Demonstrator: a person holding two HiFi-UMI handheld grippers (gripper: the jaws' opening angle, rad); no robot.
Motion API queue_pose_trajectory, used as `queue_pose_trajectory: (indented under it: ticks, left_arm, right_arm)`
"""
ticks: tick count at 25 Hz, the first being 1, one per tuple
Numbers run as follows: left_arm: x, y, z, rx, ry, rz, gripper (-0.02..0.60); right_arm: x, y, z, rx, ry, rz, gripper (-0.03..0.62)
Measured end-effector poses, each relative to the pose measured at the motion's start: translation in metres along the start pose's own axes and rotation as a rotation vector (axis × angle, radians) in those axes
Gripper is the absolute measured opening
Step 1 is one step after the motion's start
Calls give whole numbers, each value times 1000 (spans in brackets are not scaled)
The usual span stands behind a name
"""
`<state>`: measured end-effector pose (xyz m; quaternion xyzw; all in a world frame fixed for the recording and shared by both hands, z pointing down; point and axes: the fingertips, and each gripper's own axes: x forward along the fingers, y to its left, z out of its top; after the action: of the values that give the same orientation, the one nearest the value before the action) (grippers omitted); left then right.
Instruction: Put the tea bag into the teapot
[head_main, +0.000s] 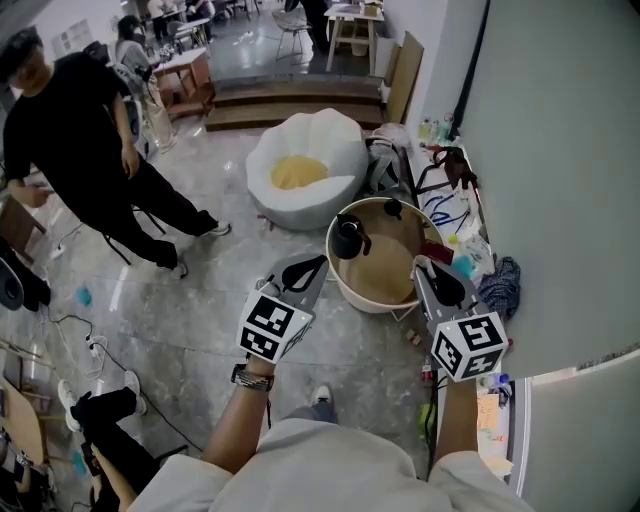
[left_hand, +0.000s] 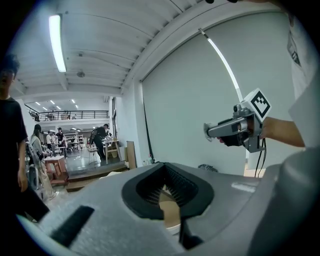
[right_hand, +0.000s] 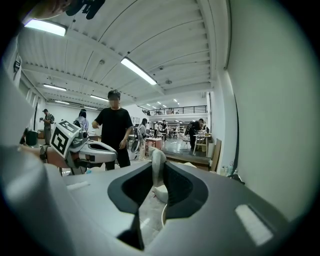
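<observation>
A black teapot (head_main: 348, 238) stands at the left edge of a small round wooden table (head_main: 385, 275); a small black lid (head_main: 393, 208) lies at the table's far side. Above the table's right rim my right gripper (head_main: 421, 264) is shut on a pale tea bag (right_hand: 158, 162), which sticks up between the jaw tips (right_hand: 157, 167). My left gripper (head_main: 322, 260) hovers just left of the table near the teapot, its jaws closed together with nothing in them (left_hand: 164, 165). Each gripper shows in the other's view: the right gripper (left_hand: 235, 127), the left gripper (right_hand: 82, 150).
A white beanbag with a yellow cushion (head_main: 305, 170) sits on the floor beyond the table. Clutter and cables (head_main: 450, 200) line the wall at the right, with a blue cloth (head_main: 500, 280). A person in black (head_main: 80, 150) stands at the left; cables (head_main: 90, 345) trail on the floor.
</observation>
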<state>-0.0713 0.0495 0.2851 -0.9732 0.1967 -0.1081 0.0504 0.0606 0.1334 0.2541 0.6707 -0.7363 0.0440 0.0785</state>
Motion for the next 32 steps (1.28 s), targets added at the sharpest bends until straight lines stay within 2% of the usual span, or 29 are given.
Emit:
queue_pose_trajectory:
  ticks: [8, 18, 24, 32]
  left_arm:
    - [28, 42, -11, -5, 7, -30, 3]
    - [53, 73, -17, -14, 25, -73, 3]
    - [70, 88, -23, -24, 34, -70, 3]
    - [116, 117, -22, -25, 39, -37, 3]
  right_arm:
    - [44, -8, -2, 10, 12, -25, 66]
    - [81, -18, 0, 19, 34, -57, 66]
    - [102, -30, 0, 15, 38, -50, 66]
    - [149, -74, 5, 7, 30, -25, 66]
